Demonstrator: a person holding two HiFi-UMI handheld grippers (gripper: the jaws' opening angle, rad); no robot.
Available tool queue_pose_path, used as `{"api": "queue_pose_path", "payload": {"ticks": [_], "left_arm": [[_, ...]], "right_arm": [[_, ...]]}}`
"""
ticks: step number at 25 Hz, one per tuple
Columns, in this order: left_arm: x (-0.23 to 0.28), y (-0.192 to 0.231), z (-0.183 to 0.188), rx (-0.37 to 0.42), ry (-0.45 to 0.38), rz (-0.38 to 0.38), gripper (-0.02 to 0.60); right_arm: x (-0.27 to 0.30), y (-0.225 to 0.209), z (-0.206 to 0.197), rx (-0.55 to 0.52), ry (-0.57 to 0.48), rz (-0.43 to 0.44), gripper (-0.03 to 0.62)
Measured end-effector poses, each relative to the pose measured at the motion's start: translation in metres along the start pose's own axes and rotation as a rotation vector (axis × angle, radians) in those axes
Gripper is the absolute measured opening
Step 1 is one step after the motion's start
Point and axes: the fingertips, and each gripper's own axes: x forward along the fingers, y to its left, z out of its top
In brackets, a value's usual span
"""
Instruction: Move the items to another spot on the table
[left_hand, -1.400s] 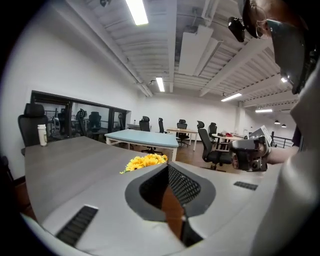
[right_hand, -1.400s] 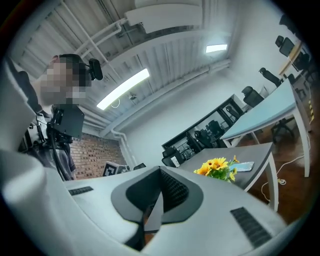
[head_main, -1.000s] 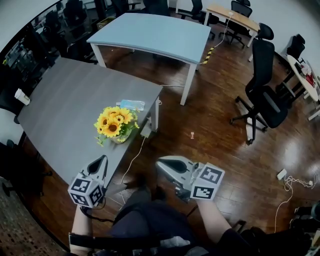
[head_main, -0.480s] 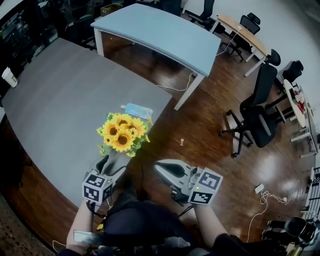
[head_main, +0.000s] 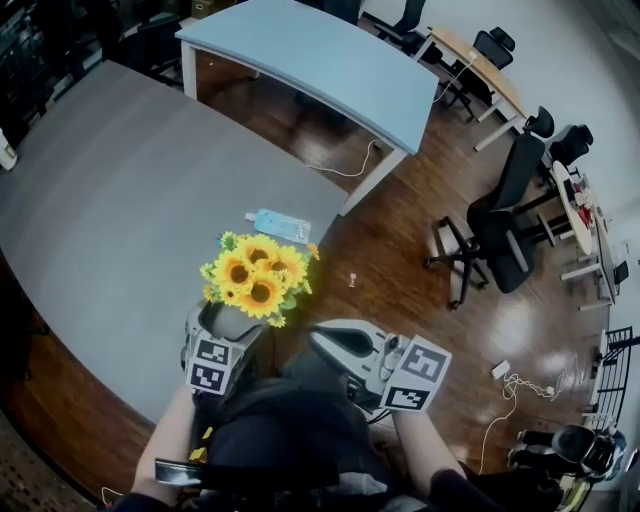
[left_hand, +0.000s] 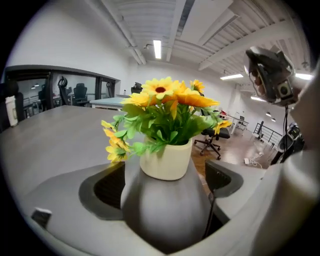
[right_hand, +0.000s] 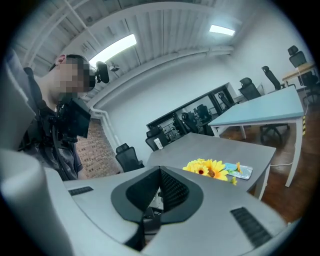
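Grey table (head_main: 100, 200), sunflowers (head_main: 257, 280); cream pot (left_hand: 166, 161) only in left gripper view

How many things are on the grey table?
3: a sunflower pot near the edge, a blue packet just beyond it, a white container at the far left. Others may lie out of view.

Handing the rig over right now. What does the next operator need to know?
Left gripper: open, jaws have just been opening. It is lined up on the sunflower pot, which stands just ahead of the tips, not gripped.
Right gripper: shut, empty, off the table's edge.
Blue packet: flat behind the pot, near the grey table's corner.
Done: approach only, neither item held.
Left: grip the pot, move it, then the packet.
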Motion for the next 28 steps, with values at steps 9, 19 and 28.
{"api": "queue_pose_path", "payload": {"ticks": [9,19,28], "left_arm": [[0.029,-0.006,0.006,0.107,-0.025,-0.054,0.515],[0.055,-0.004,0.013,0.17,-0.028,-0.041,0.517],[0.065,-0.001,0.005,0.181,-0.018,-0.031,0.517]], "right_arm": [[0.012,-0.001,-0.004,-0.025,0.091,-0.02,-0.02],[0.008,-0.015,-0.004,-0.009,0.073,-0.034,-0.02],[-0.01,-0.045,-0.007,0.074,0.009,-0.031,-0.02]]}}
